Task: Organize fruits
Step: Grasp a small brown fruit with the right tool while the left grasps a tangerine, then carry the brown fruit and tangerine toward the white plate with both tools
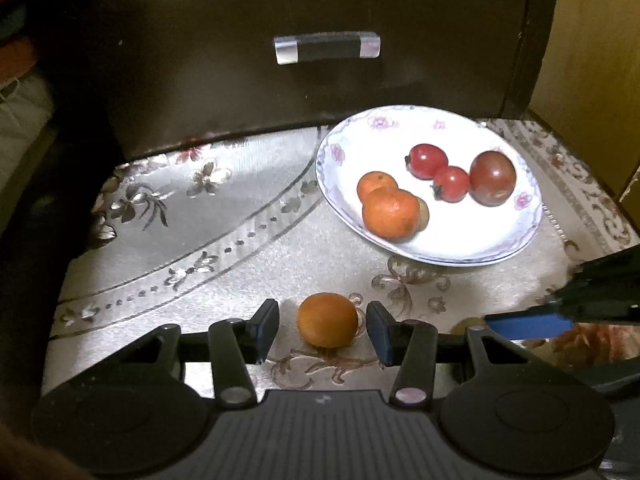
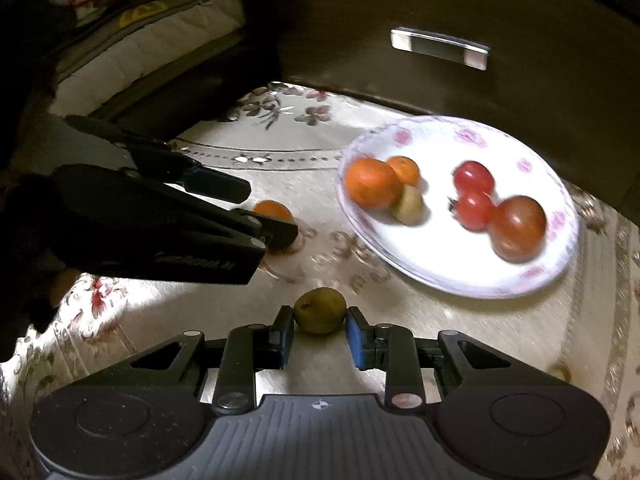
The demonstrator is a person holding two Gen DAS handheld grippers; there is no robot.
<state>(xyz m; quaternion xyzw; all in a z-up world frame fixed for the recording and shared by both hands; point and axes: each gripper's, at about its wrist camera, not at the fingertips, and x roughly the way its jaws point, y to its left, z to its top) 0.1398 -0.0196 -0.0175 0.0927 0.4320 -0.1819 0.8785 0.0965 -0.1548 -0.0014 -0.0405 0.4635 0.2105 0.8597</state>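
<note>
Your left tool (image 1: 322, 326) stands with its jaws apart around a loose orange fruit (image 1: 327, 320) on the desk (image 1: 224, 248); a gap shows on each side, so neither pad touches it. Your right tool (image 2: 319, 330) is clamped on a small green-yellow fruit (image 2: 320, 310), both blue pads pressed against its sides, low over the floral cloth.

Behind both tools lies the white flowered plate (image 1: 472, 240), close to a dark drawer front (image 1: 280, 92) with a silver-ended handle (image 1: 327, 47). On the plate sit two oranges (image 1: 390, 214), touching, with a pale small fruit (image 2: 408, 204) tucked against the larger one, and beside them two small red tomatoes (image 1: 427, 161) and a bigger dark red tomato (image 1: 493, 177) in a touching row. The plate's near rim lies between the clamped fruit and that pile.

From the right wrist view, your left tool's black body covers the lower part of the loose orange fruit. From the left wrist view, only a blue pad and a dark finger of the right tool show at the right edge, and the pale fruit peeks out behind the front orange. The right view is blurred across the plate.

The fruits are roundish, so no long axis reads. The green-yellow fruit shows a small dimple up and left.
</note>
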